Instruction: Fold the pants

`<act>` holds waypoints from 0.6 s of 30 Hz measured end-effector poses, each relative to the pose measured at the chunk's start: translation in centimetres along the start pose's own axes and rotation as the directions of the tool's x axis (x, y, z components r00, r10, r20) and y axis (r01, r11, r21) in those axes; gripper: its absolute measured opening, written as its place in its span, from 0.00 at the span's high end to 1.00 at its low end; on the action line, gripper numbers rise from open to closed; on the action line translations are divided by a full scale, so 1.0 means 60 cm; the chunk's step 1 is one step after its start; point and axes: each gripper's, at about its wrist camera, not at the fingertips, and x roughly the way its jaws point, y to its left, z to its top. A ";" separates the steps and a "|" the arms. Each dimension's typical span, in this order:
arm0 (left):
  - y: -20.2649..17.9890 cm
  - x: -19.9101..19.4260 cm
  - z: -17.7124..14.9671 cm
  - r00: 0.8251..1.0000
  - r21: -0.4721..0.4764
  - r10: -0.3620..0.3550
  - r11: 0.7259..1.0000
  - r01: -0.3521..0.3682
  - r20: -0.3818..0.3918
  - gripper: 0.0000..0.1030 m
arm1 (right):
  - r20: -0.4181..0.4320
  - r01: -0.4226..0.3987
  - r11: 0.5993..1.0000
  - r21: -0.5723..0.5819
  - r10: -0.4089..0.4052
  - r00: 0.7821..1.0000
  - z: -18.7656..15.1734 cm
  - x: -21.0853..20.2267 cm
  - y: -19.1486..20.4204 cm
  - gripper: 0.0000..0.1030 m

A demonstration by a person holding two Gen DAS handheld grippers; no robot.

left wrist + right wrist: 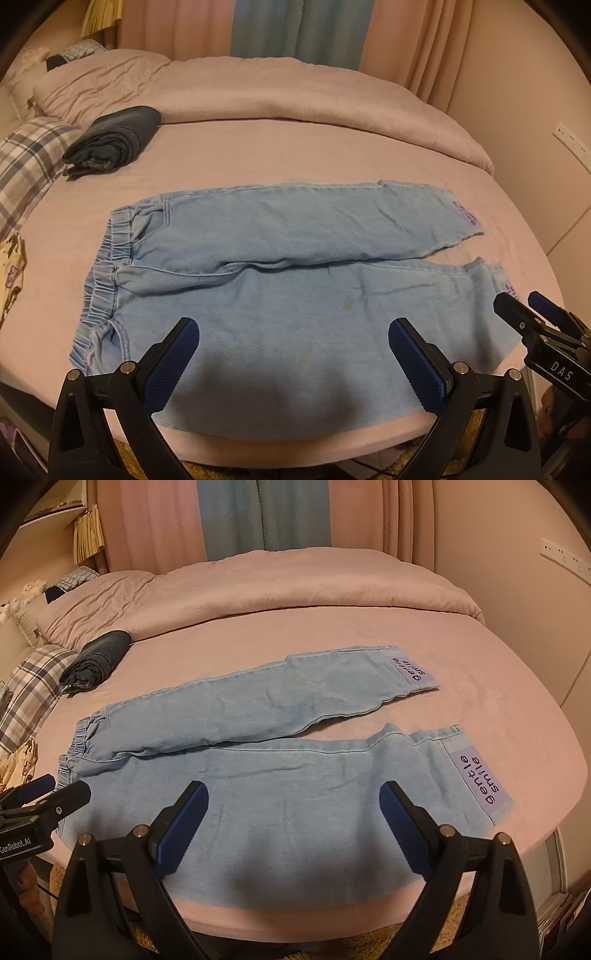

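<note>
Looking along the left gripper (294, 363): jaws wide apart, empty, hovering over the near leg of the pants (280, 280), spread flat by the bed's (332, 155) near edge, waistband toward its left side. Best to pinch the near waistband corner and carry it level over the far leg – no dragging

From the right wrist: right gripper (293, 829) likewise gaping, empty, above the near leg; should take the near cuff (480, 782) by the right edge. No containers visible – only a dark folded garment (96, 659) far left

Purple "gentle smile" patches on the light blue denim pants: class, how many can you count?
2. One purple patch sits at the far leg's cuff, the other at the near leg's cuff of the light blue denim pants. Any underneath would be hidden.
</note>
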 end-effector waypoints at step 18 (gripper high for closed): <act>0.071 0.010 0.012 0.998 -0.129 0.061 0.990 -0.063 -0.021 0.00 | -0.037 0.038 0.996 0.079 -0.035 0.999 -0.005 0.019 -0.046 0.08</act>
